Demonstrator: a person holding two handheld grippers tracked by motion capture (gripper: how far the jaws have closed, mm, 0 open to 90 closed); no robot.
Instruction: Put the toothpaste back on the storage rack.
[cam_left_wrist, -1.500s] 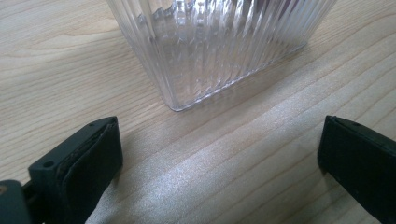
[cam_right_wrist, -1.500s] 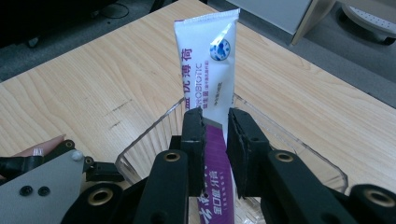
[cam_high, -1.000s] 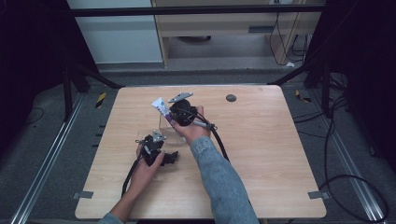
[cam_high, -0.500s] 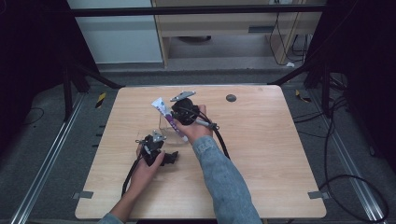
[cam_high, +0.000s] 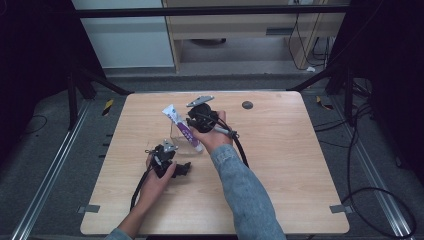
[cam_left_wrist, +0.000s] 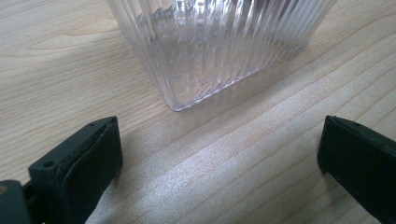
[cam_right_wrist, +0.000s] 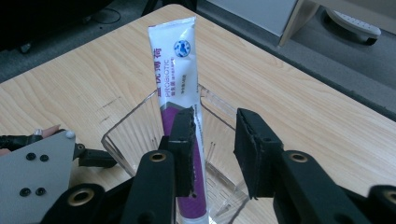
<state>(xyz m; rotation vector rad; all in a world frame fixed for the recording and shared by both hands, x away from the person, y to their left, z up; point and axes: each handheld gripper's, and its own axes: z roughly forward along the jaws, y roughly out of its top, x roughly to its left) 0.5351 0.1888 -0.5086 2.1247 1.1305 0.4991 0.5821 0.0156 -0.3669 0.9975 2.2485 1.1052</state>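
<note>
A white and purple toothpaste tube (cam_high: 181, 127) (cam_right_wrist: 173, 70) stands slanted in a clear ribbed square cup (cam_high: 176, 136) (cam_right_wrist: 122, 135) near the table's middle. Its crimped end sticks out toward the far left. My right gripper (cam_high: 192, 124) (cam_right_wrist: 214, 135) hovers over the cup's rim, open. The tube lies just outside its left jaw, with nothing in the gap. My left gripper (cam_high: 176, 161) (cam_left_wrist: 219, 140) rests low on the table just in front of the cup (cam_left_wrist: 219, 46), open wide, with a corner of the cup ahead of its jaws.
A small dark round disc (cam_high: 247, 105) lies on the wooden table (cam_high: 290, 165) toward the far edge, to the right of the hands. A cable (cam_high: 241, 150) trails from the right gripper along the forearm. Dark floor and metal frame legs surround the table.
More of the tube's purple part shows above the cup, and the right gripper has shifted slightly. The left gripper has stayed put.
</note>
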